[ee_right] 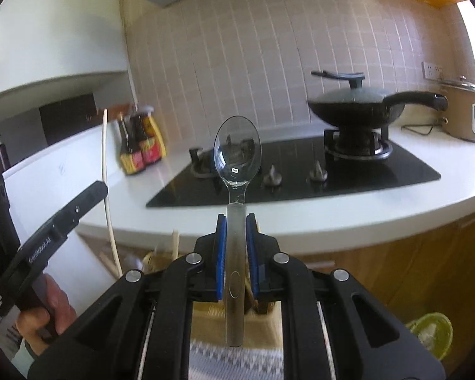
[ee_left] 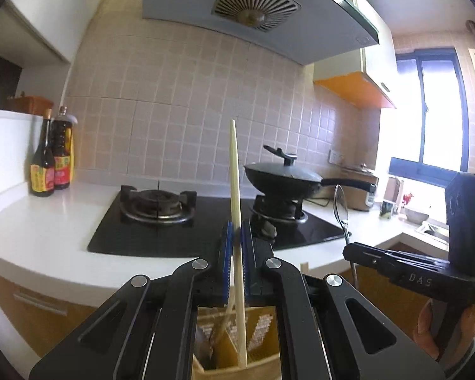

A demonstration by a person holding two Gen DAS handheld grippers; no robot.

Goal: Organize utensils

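- My left gripper [ee_left: 234,237] was clamped on a pale, slender chopstick [ee_left: 236,190], standing nearly upright between the blue pads.
- My right gripper [ee_right: 236,231] pinched a clear plastic spoon [ee_right: 237,152], bowl upward, above the black glass hob [ee_right: 300,171].

Both grippers, left gripper [ee_left: 236,237] and right gripper [ee_right: 236,224], are matte black linkages with round silver rivets; blue ribbed fingers [ee_left: 226,253] (white lettering at three o'clock).
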